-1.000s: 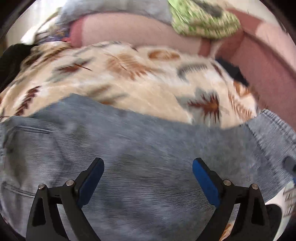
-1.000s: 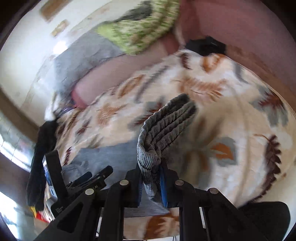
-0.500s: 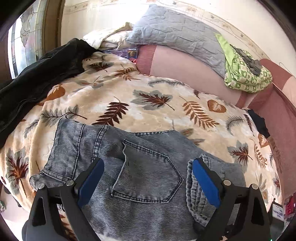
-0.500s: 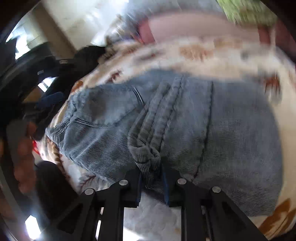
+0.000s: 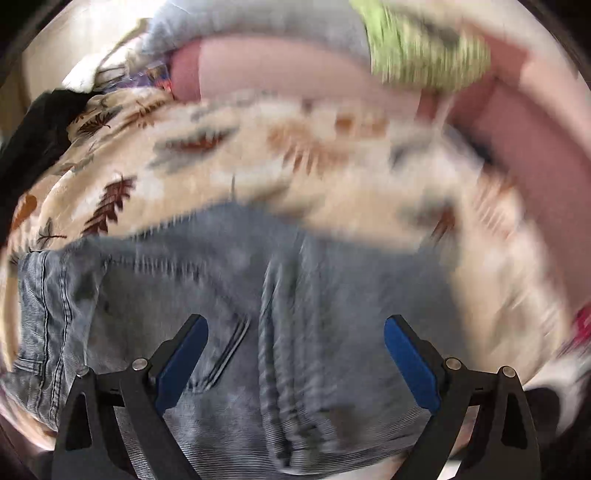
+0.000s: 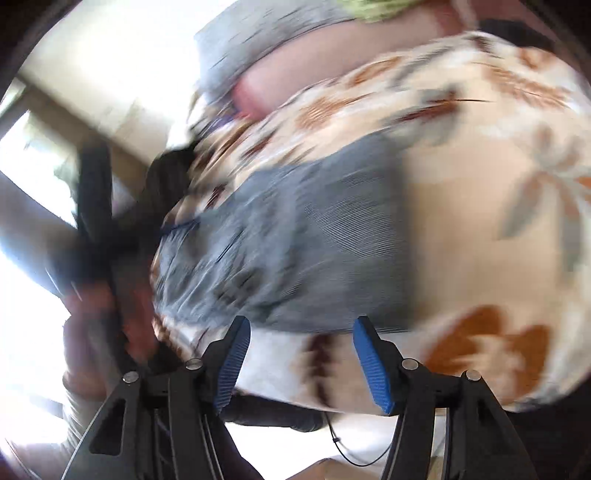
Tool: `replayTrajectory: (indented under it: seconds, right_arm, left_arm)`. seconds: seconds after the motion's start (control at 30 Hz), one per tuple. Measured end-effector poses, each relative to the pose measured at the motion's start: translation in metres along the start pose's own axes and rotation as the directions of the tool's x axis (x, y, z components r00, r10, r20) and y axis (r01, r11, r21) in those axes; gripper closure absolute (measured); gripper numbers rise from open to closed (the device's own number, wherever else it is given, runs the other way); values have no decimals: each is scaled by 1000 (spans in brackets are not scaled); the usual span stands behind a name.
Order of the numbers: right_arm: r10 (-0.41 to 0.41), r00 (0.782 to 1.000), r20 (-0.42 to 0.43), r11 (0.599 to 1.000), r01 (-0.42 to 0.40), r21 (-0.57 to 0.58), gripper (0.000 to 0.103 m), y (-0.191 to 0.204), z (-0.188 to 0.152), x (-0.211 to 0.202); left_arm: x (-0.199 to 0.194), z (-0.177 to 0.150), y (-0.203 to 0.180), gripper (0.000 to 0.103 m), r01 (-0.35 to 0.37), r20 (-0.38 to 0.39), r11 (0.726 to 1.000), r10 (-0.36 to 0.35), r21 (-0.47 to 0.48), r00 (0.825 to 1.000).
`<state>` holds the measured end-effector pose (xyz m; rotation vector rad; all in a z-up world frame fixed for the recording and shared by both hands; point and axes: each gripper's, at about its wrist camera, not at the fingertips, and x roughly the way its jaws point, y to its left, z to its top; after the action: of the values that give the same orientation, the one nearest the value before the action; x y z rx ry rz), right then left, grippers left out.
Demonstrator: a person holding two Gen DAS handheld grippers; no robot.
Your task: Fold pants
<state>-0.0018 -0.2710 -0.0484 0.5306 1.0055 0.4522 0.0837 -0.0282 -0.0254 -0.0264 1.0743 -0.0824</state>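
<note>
Presently, the denim pants [image 5: 280, 317] lie folded on the leaf-print blanket [image 5: 258, 166], filling the lower centre of the frame. Left gripper [image 5: 295, 350] spread wide, empty; right gripper [image 6: 301, 354] likewise parted, empty.

A cream blanket [image 5: 229, 173] printed with brown leaves spreads ahead of the jaws. Beyond it lie a pink cushion [image 5: 280, 74], a grey pillow [image 5: 258, 22] and a green cloth [image 5: 424, 55]; dark clothing [image 5: 33, 140] sits far left.
</note>
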Motion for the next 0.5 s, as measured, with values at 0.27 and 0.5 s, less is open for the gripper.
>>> replayTrajectory:
  seconds: [0.27,0.5]
  right_arm:
    - [75,997,9,973,-75,221,41,-40,87,25]
    - [-3,995,-103,971,27,236,48,-54,129,90]
  left_arm:
    - [3,-25,0,7,-23,-31,998,25,54,999]
    - [5,-31,-29,7,34,-67,990,-25,134,997]
